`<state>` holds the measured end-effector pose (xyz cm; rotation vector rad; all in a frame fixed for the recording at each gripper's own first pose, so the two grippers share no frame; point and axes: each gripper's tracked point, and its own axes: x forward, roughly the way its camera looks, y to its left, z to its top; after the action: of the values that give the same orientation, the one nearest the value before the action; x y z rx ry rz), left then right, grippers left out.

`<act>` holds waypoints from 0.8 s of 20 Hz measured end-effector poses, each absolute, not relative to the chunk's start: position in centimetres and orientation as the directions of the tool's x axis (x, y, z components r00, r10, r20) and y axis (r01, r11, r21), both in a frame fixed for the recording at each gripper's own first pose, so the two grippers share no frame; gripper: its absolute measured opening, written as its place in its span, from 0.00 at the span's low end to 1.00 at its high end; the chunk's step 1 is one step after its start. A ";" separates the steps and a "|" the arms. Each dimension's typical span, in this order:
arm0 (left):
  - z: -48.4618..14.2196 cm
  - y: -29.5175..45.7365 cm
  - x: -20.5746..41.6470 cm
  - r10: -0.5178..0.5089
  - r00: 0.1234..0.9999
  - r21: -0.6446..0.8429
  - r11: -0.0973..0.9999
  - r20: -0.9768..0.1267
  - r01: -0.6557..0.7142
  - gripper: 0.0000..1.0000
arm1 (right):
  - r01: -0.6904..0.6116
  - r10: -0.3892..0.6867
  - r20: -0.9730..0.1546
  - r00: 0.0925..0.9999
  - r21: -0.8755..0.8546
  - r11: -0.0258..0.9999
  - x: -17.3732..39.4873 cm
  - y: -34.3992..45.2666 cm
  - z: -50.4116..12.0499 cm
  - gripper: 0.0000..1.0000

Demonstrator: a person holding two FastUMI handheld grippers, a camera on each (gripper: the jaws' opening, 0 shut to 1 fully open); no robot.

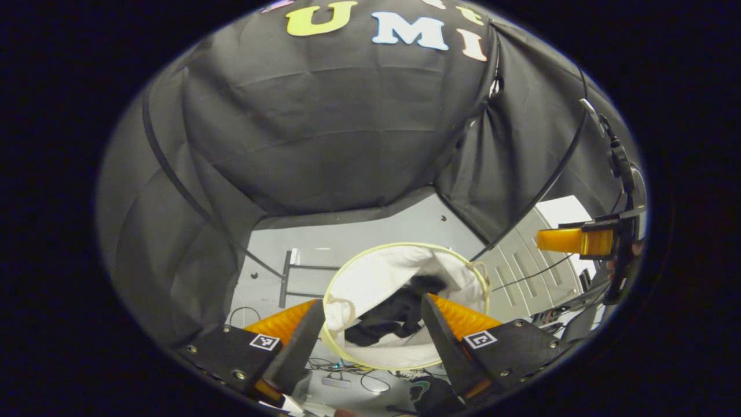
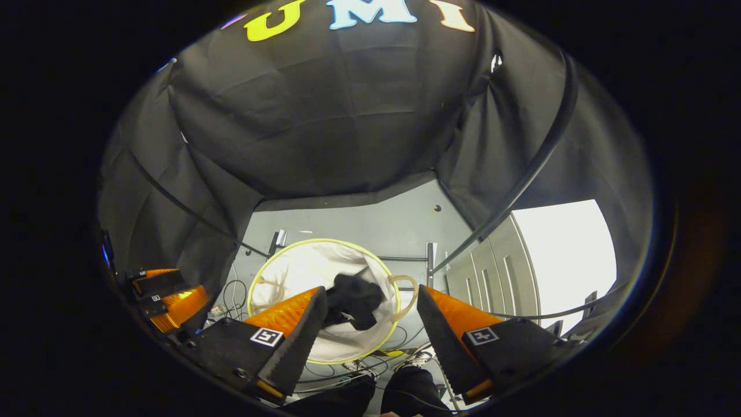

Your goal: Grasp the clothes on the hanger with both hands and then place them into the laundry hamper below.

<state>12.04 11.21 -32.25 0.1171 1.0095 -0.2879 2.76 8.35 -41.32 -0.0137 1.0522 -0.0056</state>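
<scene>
Both grippers hang above the laundry hamper [image 1: 370, 278], the left gripper [image 1: 370, 339] and right gripper [image 2: 370, 333] with jaws released, nothing between them. Inside the white, yellow-rimmed hamper on the grey floor [image 2: 370, 223], the dark clothes [image 2: 353, 301] lie crumpled against its lining.

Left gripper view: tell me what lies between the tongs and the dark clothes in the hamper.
Nothing but open air: the open left tongs hang above the hamper, with the dark clothes lying inside, seen through the gap in the left gripper view.
</scene>
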 end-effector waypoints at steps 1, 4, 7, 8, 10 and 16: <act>-30.9 11.3 11.3 -0.174 0.515 -0.029 0.960 -0.839 0.278 1.00 | 0.004 -0.010 -0.861 0.509 -0.010 1.000 2.6 8.3 -40.8 0.99; -26.4 11.4 11.5 -0.150 0.579 -0.014 0.973 -0.801 0.233 0.99 | 0.017 -0.020 -0.832 0.555 -0.013 1.000 2.5 7.7 -38.4 0.99; -21.9 12.3 11.8 -0.103 0.646 0.033 0.980 -0.756 0.196 0.96 | 0.041 -0.029 -0.787 0.616 -0.005 0.999 3.0 6.9 -35.5 0.99; -20.0 12.6 12.5 -0.081 0.679 0.069 0.979 -0.730 0.192 0.96 | 0.051 -0.029 -0.771 0.636 0.004 0.999 3.2 6.7 -34.5 0.99; -16.2 12.6 13.7 -0.064 0.735 0.099 0.979 -0.675 0.177 0.96 | 0.064 -0.029 -0.740 0.672 0.020 0.998 3.4 6.4 -32.7 0.94; -6.6 10.0 16.4 -0.122 0.836 0.007 0.989 -0.534 0.149 1.00 | 0.080 -0.067 -0.608 0.791 -0.006 0.997 4.7 5.4 -26.0 0.99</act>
<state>16.42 10.05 -6.59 0.0485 0.5624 -0.1433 4.74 5.41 -26.04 0.0208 0.6539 -0.0794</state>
